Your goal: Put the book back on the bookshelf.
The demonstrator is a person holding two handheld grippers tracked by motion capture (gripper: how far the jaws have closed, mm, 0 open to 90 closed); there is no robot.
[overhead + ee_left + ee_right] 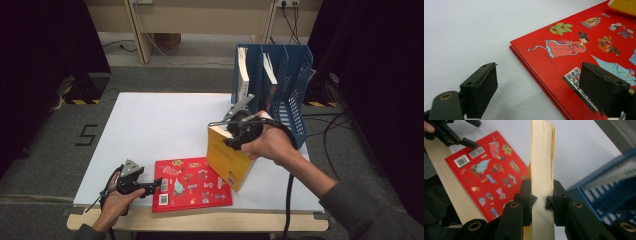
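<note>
My white table has a pale wooden edge along my near side, and it stands on grey carpet. At its far right corner sits my blue file rack with mesh sides, upright, its compartments facing me; a white-spined book leans in the left slot and another thin one stands in the next (titles too small for me to read). A black figure 5 marks the floor to my left. Cables trail beside the rack, past yellow-and-black hazard tape.

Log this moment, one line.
right gripper: shut on yellow book, lifted on edge | left gripper: open at red book corner | blue file rack: behind
</note>
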